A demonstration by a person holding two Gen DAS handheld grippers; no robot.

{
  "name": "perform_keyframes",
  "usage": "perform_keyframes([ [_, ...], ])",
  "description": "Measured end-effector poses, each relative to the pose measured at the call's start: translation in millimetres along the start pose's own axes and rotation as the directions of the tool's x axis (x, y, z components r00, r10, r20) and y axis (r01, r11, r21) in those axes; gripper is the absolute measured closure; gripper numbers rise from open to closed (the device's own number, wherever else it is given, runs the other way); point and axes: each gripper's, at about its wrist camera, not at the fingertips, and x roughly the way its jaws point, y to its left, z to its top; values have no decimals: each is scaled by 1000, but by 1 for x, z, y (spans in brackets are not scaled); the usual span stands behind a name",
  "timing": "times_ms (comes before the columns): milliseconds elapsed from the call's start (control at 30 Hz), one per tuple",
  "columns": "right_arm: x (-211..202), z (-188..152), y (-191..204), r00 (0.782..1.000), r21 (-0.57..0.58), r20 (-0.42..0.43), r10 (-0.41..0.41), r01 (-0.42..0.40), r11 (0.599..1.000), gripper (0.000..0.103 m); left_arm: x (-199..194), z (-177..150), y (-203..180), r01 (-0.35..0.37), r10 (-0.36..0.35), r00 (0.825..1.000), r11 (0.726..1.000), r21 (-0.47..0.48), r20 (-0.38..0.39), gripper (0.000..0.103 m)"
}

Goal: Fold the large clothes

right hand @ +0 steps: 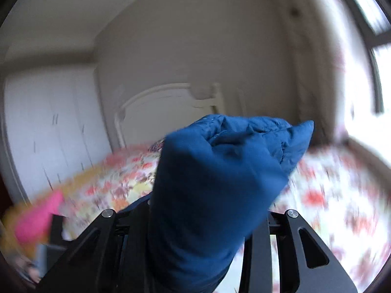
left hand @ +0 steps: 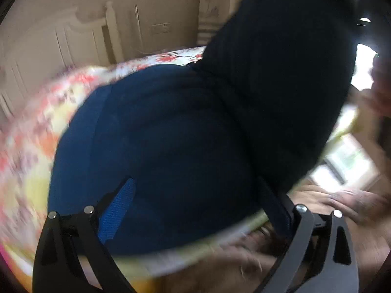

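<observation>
A large dark blue garment [left hand: 158, 134] lies on the floral bedsheet [left hand: 36, 127], and part of it rises up at the right of the left wrist view. My left gripper [left hand: 195, 200] is open just above the garment, with its blue-padded finger [left hand: 117, 214] to the left. My right gripper [right hand: 200, 210] is shut on a bunched fold of the blue garment [right hand: 220, 171] and holds it up above the bed [right hand: 330, 195]. The right fingertips are hidden by the cloth.
A cream headboard [right hand: 166, 107] stands at the bed's far end, white wardrobe doors [right hand: 48, 127] at the left. A bright window [right hand: 366, 97] is at the right. A pink item [right hand: 39, 222] lies by the bed's left edge. Both views are motion-blurred.
</observation>
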Motion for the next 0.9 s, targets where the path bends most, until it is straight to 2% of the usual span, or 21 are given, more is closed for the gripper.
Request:
perform_keyframes([
  [33, 15, 5, 31, 1000, -98, -15, 2, -4, 995, 70, -12, -4, 13, -10, 11, 1000, 999, -34, 25, 5],
  [100, 42, 4, 87, 999, -272, -52, -6, -9, 962, 70, -46, -7, 58, -118, 133, 986, 983, -141, 103, 5],
  [167, 78, -19, 156, 993, -495, -117, -22, -39, 868, 70, -72, -7, 100, -194, 231, 964, 949, -248, 133, 5],
  [200, 95, -39, 186, 989, -593, -148, -29, -65, 802, 69, -85, -7, 119, -227, 280, 950, 924, -307, 141, 5],
  [233, 110, -57, 206, 983, -659, -179, -40, -89, 747, 69, -102, -9, 143, -257, 336, 929, 888, -382, 155, 5],
  [267, 128, -90, 234, 970, -752, -230, -78, -126, 647, 69, -111, -11, 154, -264, 360, 918, 868, -420, 166, 5],
  [300, 141, -124, 257, 961, -830, -247, -127, -142, 540, 66, -121, -12, 165, -266, 379, 908, 850, -454, 178, 5],
  [333, 145, -154, 274, 969, -907, -169, -182, -80, 414, 66, -129, -14, 176, -268, 396, 899, 835, -481, 188, 5],
  [367, 147, -172, 283, 972, -944, -112, -207, -39, 328, 61, -132, -13, 179, -270, 402, 896, 831, -486, 190, 5],
  [400, 148, -186, 288, 972, -962, -94, -217, -32, 270, 57, -133, -10, 182, -272, 403, 895, 833, -482, 191, 4],
  [433, 148, -189, 289, 971, -962, -98, -216, -37, 270, 57, -131, -3, 184, -264, 388, 901, 845, -464, 194, 4],
  [500, 152, -184, 284, 969, -954, -114, -218, -45, 297, 56, -128, 11, 181, -238, 344, 917, 879, -413, 204, 4],
  [533, 154, -183, 281, 968, -953, -118, -220, -48, 301, 56, -121, 28, 177, -222, 310, 928, 906, -361, 207, 4],
  [600, 154, -186, 279, 968, -957, -107, -226, -38, 288, 56, -107, 56, 166, -205, 264, 944, 940, -274, 196, 2],
  [633, 152, -188, 279, 969, -959, -98, -226, -32, 281, 56, -91, 80, 157, -184, 222, 958, 961, -206, 180, 2],
  [700, 149, -187, 283, 970, -959, -98, -222, -32, 283, 56, -59, 116, 140, -164, 177, 975, 981, -104, 131, 2],
  [733, 146, -187, 283, 971, -957, -99, -218, -33, 287, 56, -39, 135, 128, -173, 176, 980, 984, -39, 96, 2],
  [800, 145, -185, 283, 973, -957, -91, -210, -28, 288, 55, 0, 158, 111, -224, 222, 974, 973, 59, 40, 3],
  [900, 138, -184, 279, 979, -957, -71, -191, -13, 290, 55, 53, 175, 108, -230, 237, 970, 968, 103, -63, 2],
])
